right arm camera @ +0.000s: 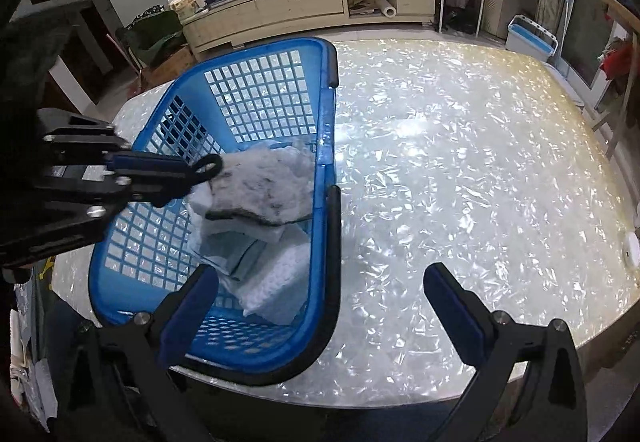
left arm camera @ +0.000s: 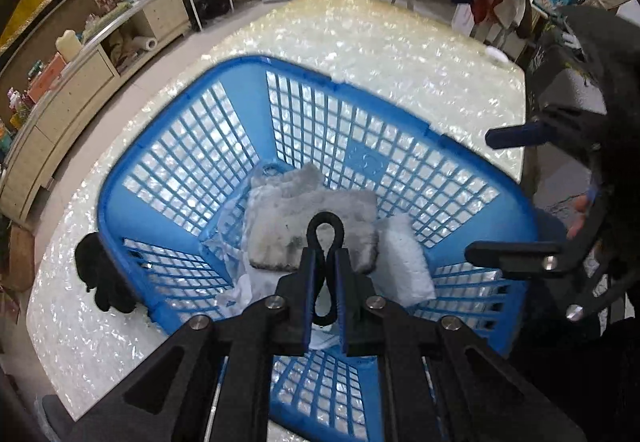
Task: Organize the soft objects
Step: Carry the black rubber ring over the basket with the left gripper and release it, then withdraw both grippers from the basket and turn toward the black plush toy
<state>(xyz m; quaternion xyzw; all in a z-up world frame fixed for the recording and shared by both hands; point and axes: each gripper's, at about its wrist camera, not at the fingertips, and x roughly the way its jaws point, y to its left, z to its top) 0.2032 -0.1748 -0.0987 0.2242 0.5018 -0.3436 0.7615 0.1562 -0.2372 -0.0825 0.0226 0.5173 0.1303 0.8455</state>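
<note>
A pearly, shell-patterned table (right arm camera: 460,182) fills the middle of both views, with a cream sideboard (right arm camera: 304,6) along the top of the right wrist view. On the table stands a blue lattice basket (left arm camera: 168,146), taking up the centre of the left wrist view and the left half of the right wrist view. Inside it lies a heap of soft things: a grey fluffy cloth (left arm camera: 280,218) on top, a white pad (left arm camera: 408,262) just beside it toward the lower right, and pale folded cloths underneath. The left gripper (left arm camera: 325,262) hangs over the basket at the lower centre of its own view, its jaws pressed together on a black elastic loop (left arm camera: 325,230) that sticks out past the fingertips above the grey cloth. The right gripper (right arm camera: 320,282) sits at the bottom of its view, jaws spread wide with nothing between them, one finger over the basket's near corner, the other over bare table. A black fabric item (left arm camera: 100,278) lies on the table touching the basket's left rim.
</note>
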